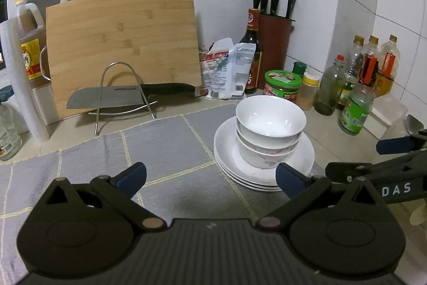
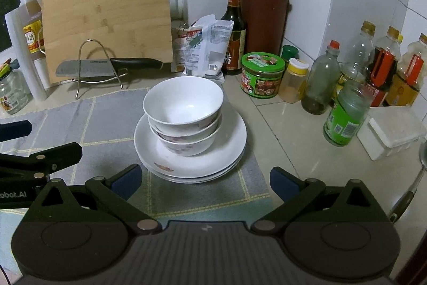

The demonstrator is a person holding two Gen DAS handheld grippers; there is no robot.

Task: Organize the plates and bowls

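Dim indoor light, sharp focus, strong fisheye bending, dark corners.

Three white bowls (image 2: 184, 108) sit nested upright, one inside the next, the lower ones showing a faint reddish pattern on their outer walls. They rest in the middle of a stack of white plates (image 2: 229, 151) (the top one carries a small orange mark near its front rim), which lies flat on the grey checked mat (image 2: 106, 124) covering the tabletop.

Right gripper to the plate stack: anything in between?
Nothing but bare grey mat. In the right wrist view the open right gripper faces the plates, bowls stacked on top.
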